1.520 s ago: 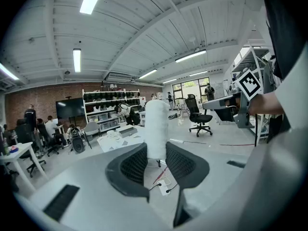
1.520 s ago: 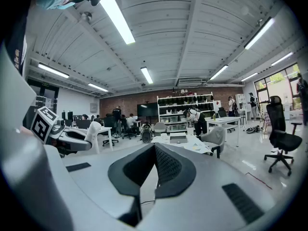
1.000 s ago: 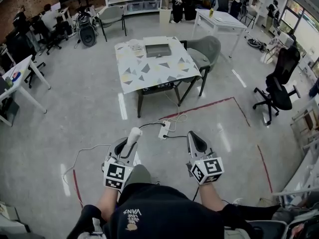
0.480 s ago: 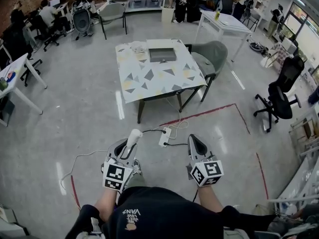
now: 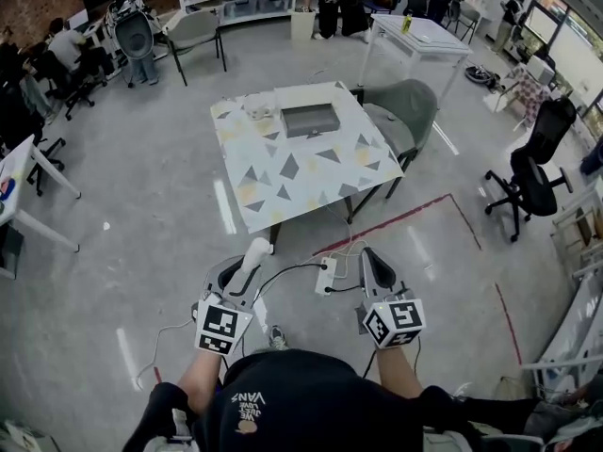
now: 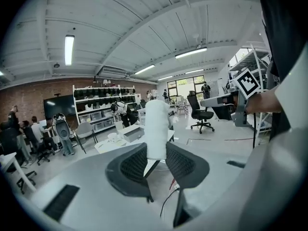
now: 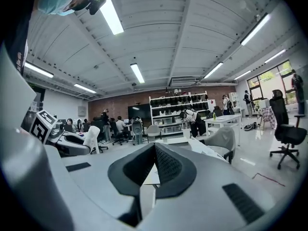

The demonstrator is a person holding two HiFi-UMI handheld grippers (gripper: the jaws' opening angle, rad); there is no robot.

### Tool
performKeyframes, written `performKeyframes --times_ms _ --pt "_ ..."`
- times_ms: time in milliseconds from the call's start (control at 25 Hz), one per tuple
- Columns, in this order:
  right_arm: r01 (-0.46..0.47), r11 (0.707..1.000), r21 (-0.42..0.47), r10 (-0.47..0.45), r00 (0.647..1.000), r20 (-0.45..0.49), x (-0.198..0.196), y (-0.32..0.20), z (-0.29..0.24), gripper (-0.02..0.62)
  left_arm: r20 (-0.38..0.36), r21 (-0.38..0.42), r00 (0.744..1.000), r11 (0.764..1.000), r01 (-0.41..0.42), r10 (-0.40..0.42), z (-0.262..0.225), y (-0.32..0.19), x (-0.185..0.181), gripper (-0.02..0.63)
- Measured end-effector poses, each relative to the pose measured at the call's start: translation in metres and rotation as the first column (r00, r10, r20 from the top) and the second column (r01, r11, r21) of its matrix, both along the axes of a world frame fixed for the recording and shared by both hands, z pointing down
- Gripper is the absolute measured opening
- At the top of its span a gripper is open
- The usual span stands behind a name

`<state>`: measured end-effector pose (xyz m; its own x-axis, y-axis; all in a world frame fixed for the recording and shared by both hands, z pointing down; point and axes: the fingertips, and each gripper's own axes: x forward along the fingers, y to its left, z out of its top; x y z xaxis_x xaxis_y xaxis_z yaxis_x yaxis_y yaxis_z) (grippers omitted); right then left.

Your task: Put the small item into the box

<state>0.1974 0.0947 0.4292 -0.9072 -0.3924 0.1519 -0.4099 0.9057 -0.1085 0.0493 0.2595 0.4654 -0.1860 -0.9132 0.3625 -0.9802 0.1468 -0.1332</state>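
My left gripper (image 5: 239, 271) is shut on a white, roughly cylindrical small item (image 5: 252, 260) that sticks up past the fingertips. In the left gripper view the white item (image 6: 156, 128) stands upright between the two dark pads of the left gripper (image 6: 156, 153). The right gripper (image 5: 373, 267) is held beside it at waist height; in its own view the right gripper (image 7: 154, 163) has its jaws together with nothing in them. A grey open box (image 5: 312, 121) sits at the far side of the patterned table (image 5: 287, 182) ahead; the box (image 6: 131, 132) also shows behind the item.
A crumpled white thing (image 5: 259, 109) lies left of the box. A grey-green chair (image 5: 406, 109) stands at the table's right. A power strip (image 5: 327, 276) with cables lies on the floor before me. Red tape (image 5: 405, 217) marks the floor. People, desks and office chairs ring the room.
The table and box have come nearer and lower in the head view. Both grippers keep the same pose, and the white item stays in the left one.
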Motion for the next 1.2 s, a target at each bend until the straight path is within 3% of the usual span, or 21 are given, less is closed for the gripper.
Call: performKeyframes --times_ms 200,600,1200 --pt "-0.026 0.999 -0.022 0.026 1.000 -0.001 -0.038 -0.011 0.012 0.000 0.000 -0.018 1.000 1.000 -0.020 0.020 0.009 -0.013 -0.044 0.120" --pt "-0.012 0.999 -0.043 0.011 0.999 -0.034 -0.096 -0.063 0.025 -0.002 -0.045 -0.035 0.999 0.999 0.014 -0.016 0.024 -0.053 -0.097 0.120" --pt "0.090 0.996 -0.023 -0.091 0.995 -0.051 -0.169 -0.205 0.028 -0.002 -0.003 -0.011 0.998 0.998 0.066 -0.066 0.016 -0.211 -0.166 0.120"
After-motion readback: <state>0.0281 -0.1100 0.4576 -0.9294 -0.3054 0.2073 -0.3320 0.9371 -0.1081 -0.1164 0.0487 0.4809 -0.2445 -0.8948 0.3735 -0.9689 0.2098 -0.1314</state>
